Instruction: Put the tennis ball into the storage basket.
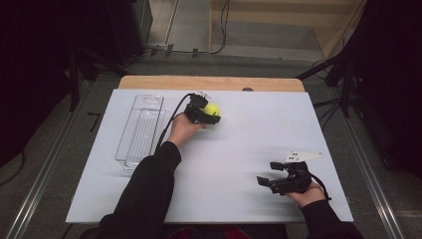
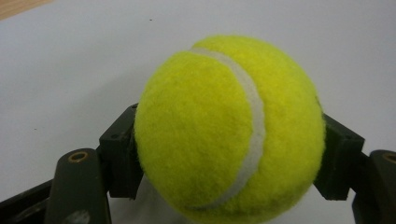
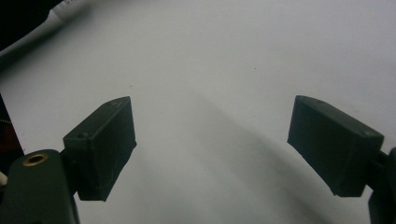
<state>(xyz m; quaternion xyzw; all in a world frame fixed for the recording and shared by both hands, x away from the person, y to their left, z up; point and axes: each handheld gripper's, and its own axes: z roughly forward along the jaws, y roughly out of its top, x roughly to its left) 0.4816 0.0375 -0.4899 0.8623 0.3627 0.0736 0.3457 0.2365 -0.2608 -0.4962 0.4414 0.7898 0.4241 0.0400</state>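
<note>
the tennis ball (image 2: pixel 229 130) is clamped between the jaws of the left gripper (image 1: pixel 205 113), one black pad pressed against each side of it, as is seen plainly in the left gripper view. the felt bulges well past the pads on the far side and above them, so the ball is held around its middle. in the high view the ball sits at the far tip of the left gripper, low over the white tabletop (image 1: pixel 259 129); whether it is resting on the surface or just clear of it cannot be told.

the right gripper (image 1: pixel 266 175) is held near the person's edge of the tabletop, well apart from the ball. its jaws are spread wide with nothing between them, and bare tabletop is seen beyond the pads in the right gripper view.

a clear plastic tray (image 1: pixel 141 130) lies beside the left gripper, on the side away from the right gripper, with nothing seen inside it.

the step in hand is judged to be the grasp of the ball, which looks complete. the next move is likely a lift and a carry sideways to the tray; a firm squeeze has to be kept, since a round ball can roll out from between flat pads, and the ball must be brought over the tray's rim before the jaws are released.
</note>
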